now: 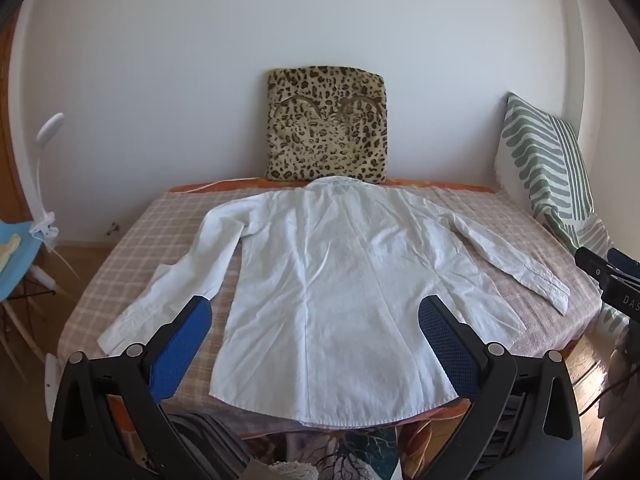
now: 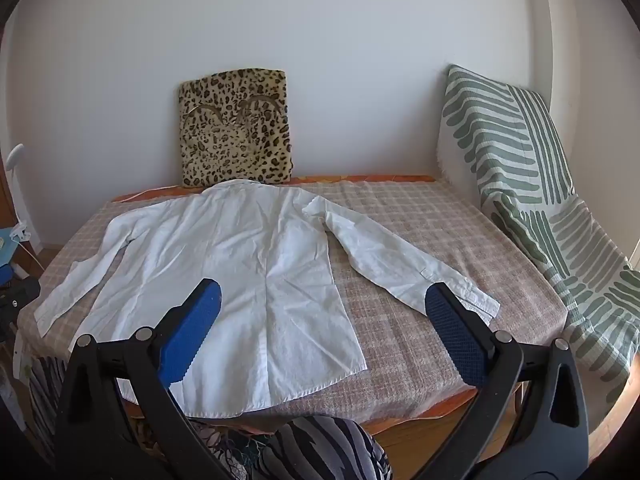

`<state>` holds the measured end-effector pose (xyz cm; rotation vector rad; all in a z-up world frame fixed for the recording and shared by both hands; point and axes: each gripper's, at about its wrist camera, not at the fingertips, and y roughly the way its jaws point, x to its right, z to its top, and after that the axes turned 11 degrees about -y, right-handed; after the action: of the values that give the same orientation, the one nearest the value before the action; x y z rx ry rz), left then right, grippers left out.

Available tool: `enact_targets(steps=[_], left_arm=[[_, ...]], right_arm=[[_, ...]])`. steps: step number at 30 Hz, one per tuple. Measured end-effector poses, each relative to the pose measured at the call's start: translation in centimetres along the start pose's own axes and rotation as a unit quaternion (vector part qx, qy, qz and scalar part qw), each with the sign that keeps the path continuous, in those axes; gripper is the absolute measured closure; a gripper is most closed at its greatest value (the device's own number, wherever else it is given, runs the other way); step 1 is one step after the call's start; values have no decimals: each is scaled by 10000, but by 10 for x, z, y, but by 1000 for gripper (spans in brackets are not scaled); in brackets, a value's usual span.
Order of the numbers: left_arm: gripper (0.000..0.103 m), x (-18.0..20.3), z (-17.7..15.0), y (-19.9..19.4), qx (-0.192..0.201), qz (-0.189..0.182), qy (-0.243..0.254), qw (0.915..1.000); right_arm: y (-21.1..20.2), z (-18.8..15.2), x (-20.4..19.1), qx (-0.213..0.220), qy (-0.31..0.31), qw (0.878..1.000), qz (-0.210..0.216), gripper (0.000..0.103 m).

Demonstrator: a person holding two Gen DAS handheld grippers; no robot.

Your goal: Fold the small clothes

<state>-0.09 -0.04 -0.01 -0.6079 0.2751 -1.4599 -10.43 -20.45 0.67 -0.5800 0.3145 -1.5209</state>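
Creased white cotton shirt (image 1: 340, 280) lies flat on checked cloth (image 2: 420, 240); both grippers' jaws apart, empty.

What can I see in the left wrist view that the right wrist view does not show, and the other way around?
Only the left wrist view shows the blue chair at its left edge and the right claw at its right edge.

Only the right wrist view shows the striped throw draped all the way down the right side, and a striped trouser leg at the bottom.

Both show the white shirt spread flat on the checked table, sleeves out, the leopard cushion against the wall, the clip lamp, and open claws holding nothing.
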Motion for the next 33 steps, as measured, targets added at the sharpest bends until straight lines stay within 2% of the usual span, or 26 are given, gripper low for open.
enact_targets(steps=[1,4,33], left_arm=[[0,0,0,0,12,0,27,10000],[0,-7,6,-1,-19,-52,-122,9999],[0,-3,9,-9,115,23,-82,9999]], right_arm=[[-1,-1,0,146,-57,9999,-46,0],[-1,-1,0,102,-44,9999,-54,0],[0,-1,1,42,-33,10000,-57,0]])
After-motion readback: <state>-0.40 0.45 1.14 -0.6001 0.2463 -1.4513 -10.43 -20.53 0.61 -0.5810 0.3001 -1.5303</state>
